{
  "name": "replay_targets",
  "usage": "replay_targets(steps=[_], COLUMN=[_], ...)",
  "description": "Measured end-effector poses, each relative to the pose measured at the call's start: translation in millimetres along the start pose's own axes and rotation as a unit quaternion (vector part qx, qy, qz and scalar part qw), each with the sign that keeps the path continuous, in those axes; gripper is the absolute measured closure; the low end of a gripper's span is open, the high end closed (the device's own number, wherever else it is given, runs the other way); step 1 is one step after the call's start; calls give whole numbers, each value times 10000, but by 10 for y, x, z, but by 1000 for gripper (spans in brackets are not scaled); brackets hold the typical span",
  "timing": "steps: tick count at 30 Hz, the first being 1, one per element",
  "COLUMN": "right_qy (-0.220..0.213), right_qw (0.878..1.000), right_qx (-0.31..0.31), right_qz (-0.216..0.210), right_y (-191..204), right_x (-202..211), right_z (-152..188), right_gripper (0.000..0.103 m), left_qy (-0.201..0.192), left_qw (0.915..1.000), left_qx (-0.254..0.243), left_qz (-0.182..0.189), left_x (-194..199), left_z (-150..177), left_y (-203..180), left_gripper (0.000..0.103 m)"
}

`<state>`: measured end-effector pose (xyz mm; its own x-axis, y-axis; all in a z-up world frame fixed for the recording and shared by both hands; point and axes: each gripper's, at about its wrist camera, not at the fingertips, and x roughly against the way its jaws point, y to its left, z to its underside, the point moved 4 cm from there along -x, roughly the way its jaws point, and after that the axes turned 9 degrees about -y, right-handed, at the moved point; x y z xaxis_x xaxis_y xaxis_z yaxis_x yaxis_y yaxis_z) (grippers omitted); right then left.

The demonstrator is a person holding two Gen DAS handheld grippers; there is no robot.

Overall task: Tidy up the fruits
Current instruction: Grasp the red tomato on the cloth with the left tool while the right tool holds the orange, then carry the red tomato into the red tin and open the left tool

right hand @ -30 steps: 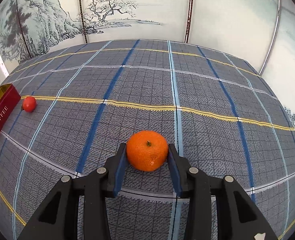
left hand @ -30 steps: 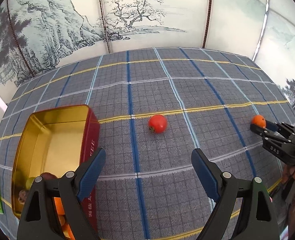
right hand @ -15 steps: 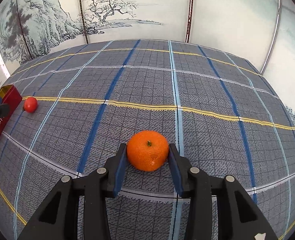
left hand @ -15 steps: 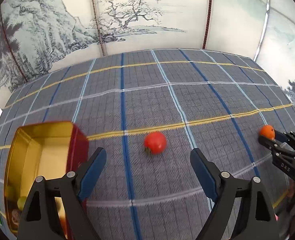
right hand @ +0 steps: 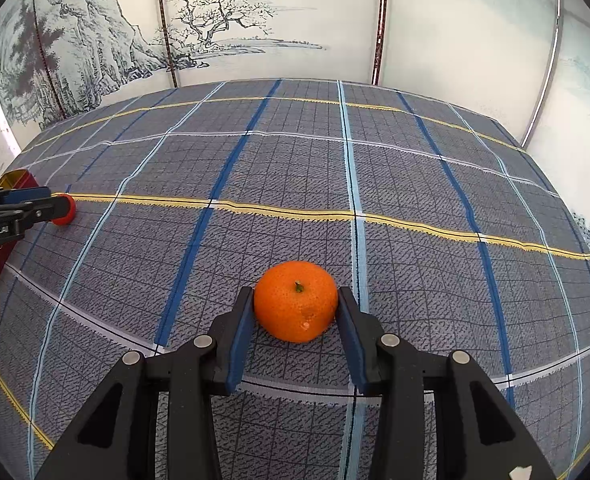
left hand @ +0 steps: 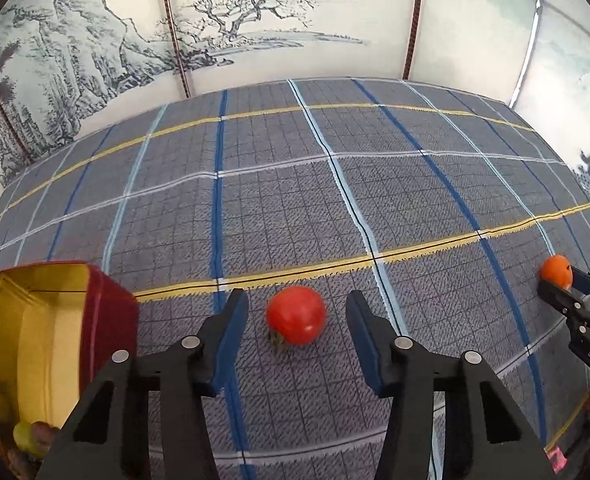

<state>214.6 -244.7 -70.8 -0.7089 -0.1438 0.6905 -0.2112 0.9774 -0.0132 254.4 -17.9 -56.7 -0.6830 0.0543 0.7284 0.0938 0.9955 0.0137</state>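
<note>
Change: my left gripper [left hand: 297, 322] has closed in on the round red tomato-like fruit [left hand: 296, 314], which sat well ahead a second ago and now lies between the fingers; the right view is unchanged.
Left jaws: open, a gap on each side of the red fruit, not touching it.
Right jaws: my right gripper [right hand: 295, 314] is clamped on the round orange mandarin [right hand: 296, 301], stem up, resting on the grey plaid tablecloth [right hand: 415, 200].
Key relation: red fruit at 12 o'clock from the left jaws, centred; the left gripper is far nearer.
Destination: the red tin box with gold interior [left hand: 35, 344] at 9 o'clock, some fruit already inside.
Next, I judge: squeeze left.
</note>
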Motion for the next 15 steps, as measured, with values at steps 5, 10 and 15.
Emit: replay_targets(steps=[5, 10, 15], right_qy=[1, 1, 1], right_qw=[10000, 10000, 10000], right_qx=[0, 0, -1], right_qz=[1, 1, 1], right_y=[9, -3, -1], right_x=[1, 2, 2], right_z=[-2, -2, -2], right_gripper=[64, 64, 64], left_qy=[178, 155, 113], left_qw=[9998, 9997, 9997], left_qx=[24, 151, 218], left_qz=[29, 120, -32], left_x=[-106, -76, 65], left_z=[60, 88, 123], left_y=[2, 17, 25], left_gripper=[70, 71, 71])
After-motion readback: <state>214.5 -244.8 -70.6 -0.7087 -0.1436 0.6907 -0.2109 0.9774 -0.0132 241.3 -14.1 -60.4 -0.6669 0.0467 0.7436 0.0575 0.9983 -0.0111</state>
